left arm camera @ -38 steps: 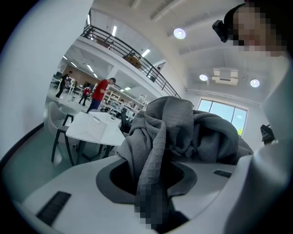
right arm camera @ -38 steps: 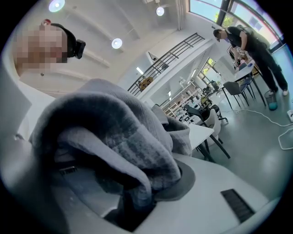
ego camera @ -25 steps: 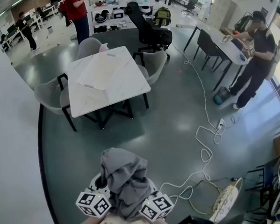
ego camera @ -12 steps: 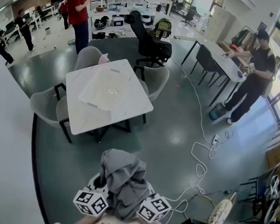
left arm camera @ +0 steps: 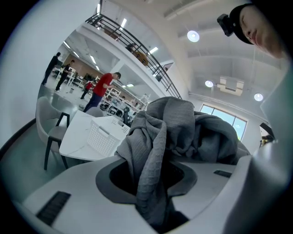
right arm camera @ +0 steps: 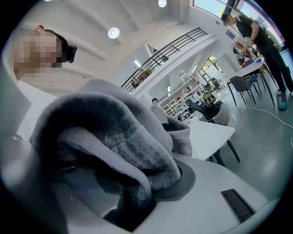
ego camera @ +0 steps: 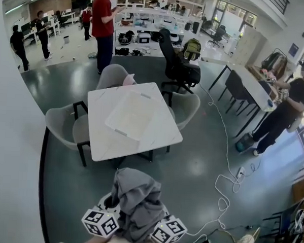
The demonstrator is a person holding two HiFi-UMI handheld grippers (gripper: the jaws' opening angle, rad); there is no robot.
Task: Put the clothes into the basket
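Grey garment (ego camera: pixel 136 204) was bunched up between both tools, well short of the basket (ego camera: pixel 137 115) on the table (ego camera: pixel 102 141). Left gripper (left arm camera: pixel 153 192) and right gripper (right arm camera: pixel 132 194) were each clamped on a fold. Risk: loose cloth could slip free or catch the basket rim.

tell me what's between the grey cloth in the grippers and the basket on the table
In the head view, only bare floor, then the near part of the white table; nothing else stands between cloth and basket.
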